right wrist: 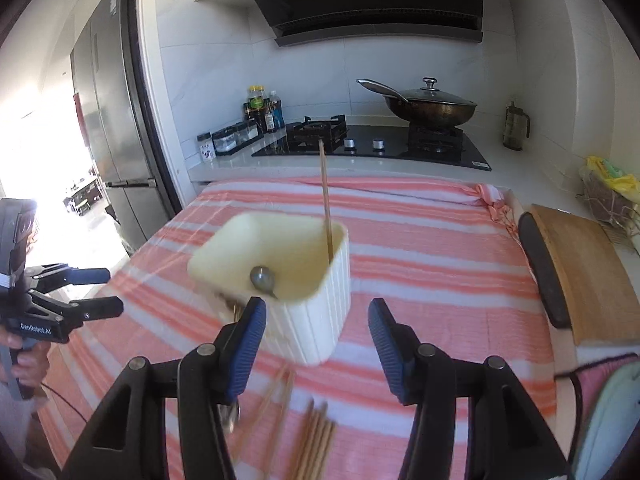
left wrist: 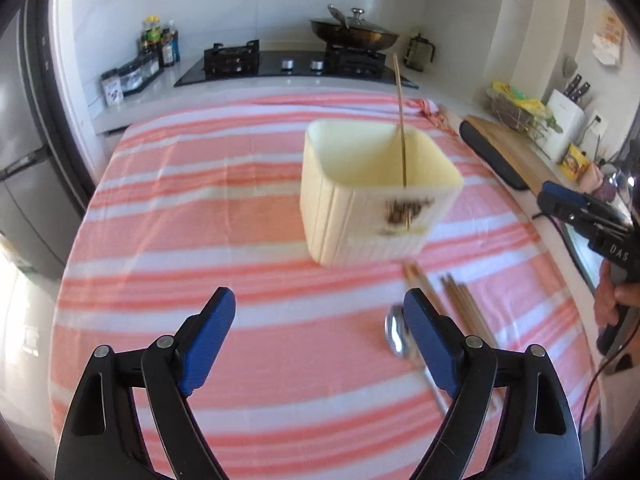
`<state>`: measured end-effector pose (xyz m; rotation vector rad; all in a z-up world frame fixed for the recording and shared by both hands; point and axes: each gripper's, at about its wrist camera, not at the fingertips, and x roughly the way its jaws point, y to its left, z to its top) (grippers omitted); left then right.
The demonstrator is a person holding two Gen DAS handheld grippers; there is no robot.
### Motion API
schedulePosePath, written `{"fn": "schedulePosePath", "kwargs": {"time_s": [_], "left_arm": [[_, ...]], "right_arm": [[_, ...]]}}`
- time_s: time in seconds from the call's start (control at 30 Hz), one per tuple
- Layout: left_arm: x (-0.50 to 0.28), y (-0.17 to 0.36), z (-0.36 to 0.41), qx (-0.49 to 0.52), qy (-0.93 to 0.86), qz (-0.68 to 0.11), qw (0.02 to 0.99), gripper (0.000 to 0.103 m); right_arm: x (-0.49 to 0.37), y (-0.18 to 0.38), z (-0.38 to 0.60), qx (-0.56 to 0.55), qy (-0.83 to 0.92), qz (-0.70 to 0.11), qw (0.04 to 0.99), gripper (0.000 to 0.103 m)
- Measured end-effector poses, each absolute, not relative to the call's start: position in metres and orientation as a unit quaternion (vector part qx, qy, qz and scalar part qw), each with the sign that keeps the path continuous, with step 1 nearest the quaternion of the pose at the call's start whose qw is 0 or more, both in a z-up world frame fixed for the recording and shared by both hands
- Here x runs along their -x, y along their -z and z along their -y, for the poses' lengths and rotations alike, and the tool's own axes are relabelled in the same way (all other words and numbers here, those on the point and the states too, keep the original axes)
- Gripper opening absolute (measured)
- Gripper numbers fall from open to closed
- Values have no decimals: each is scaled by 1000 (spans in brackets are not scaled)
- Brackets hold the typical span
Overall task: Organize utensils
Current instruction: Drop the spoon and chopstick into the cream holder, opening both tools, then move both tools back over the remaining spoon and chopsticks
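We have barely begun: one slim wooden chopstick (left wrist: 401, 128) and a round-bowled metal spoon (right wrist: 262, 278) stand in the cream ribbed plastic holder (left wrist: 372, 216), at twelve o'clock from both grippers. Loose wooden chopsticks (left wrist: 464, 308) and a shiny steel spoon (left wrist: 396, 336) lie on the pink striped cloth (left wrist: 240, 208) at five o'clock of the holder. Our left gripper (left wrist: 320, 320) gapes wide, empty; our right gripper (right wrist: 318, 336) is parted, empty.

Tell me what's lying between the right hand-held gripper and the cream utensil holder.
In the right wrist view, loose chopsticks lie on the striped cloth between the right hand-held gripper and the cream utensil holder.
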<state>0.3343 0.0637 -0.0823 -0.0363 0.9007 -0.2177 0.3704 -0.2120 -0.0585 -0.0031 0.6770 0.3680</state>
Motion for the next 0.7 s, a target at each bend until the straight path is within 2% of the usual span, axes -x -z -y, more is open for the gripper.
{"fn": "schedulePosePath", "kwargs": {"time_s": [0.17,0.3,0.47,0.7], "left_arm": [[-257,132,-63,73,66,-457,884,87],[-236,162,-53,90,35,-454,886,87],[-237,181,-37,61,15,-452,890,87],[-236,197,-36,55,-2,-445,894,87]], "right_arm": [[-271,100,246,20,-120,-348,929,57],[-218,142,269,-7,-65,-367,928,57],[-200,183,281,1,-32,-418,908,57],[-189,184,290,-28,-15,-409,912,57]]}}
